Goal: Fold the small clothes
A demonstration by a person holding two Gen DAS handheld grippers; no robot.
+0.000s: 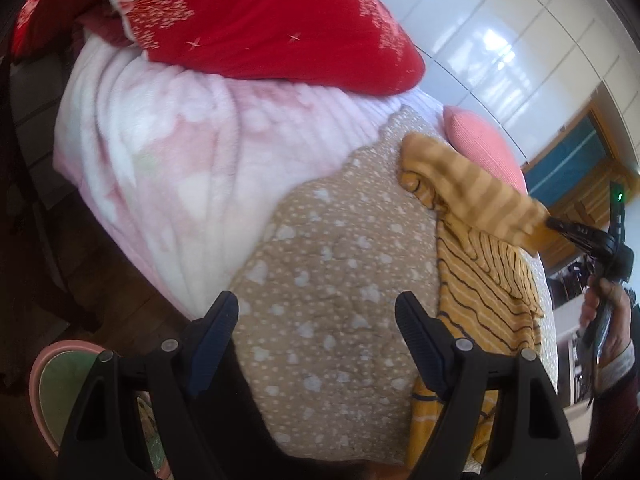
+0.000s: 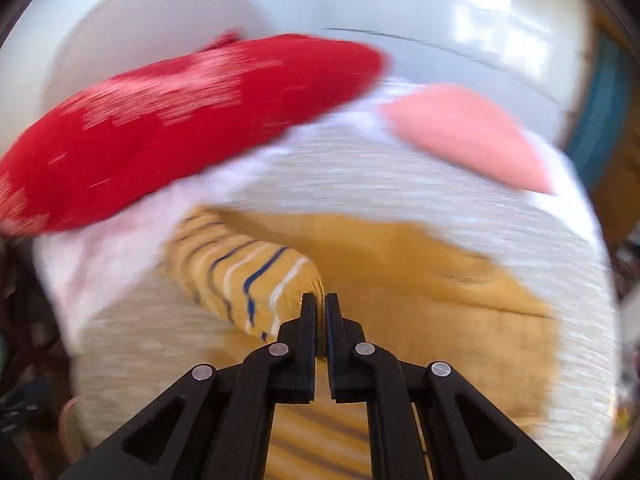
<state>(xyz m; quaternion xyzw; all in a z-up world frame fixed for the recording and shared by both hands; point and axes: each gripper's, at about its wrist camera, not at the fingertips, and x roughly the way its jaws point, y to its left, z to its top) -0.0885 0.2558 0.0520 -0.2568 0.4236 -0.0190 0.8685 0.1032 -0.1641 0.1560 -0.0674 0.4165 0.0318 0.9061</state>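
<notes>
Right tongs clamp the striped garment!
Right tongs pinch the yellow striped garment's edge, lifting it at three o'clock on the bed; left tongs gape wide, empty.

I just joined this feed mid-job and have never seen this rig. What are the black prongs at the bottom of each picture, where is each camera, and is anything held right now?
There is no robot arm here: a person holds a hand-held gripper in each hand, and a wide-angle camera on each one looks forward along its jaws. The prongs are those jaws.

The left wrist view shows the left gripper with jaws wide apart and nothing between them, over a tan dotted blanket on a bed. At the right edge of that view, the person's hand holds the right gripper.

The right wrist view is motion-blurred. There the right gripper has its jaws shut on an edge of the yellow striped garment, lifting it. A red pillow, a pink fleece blanket and a pink cushion also lie on the bed.
</notes>
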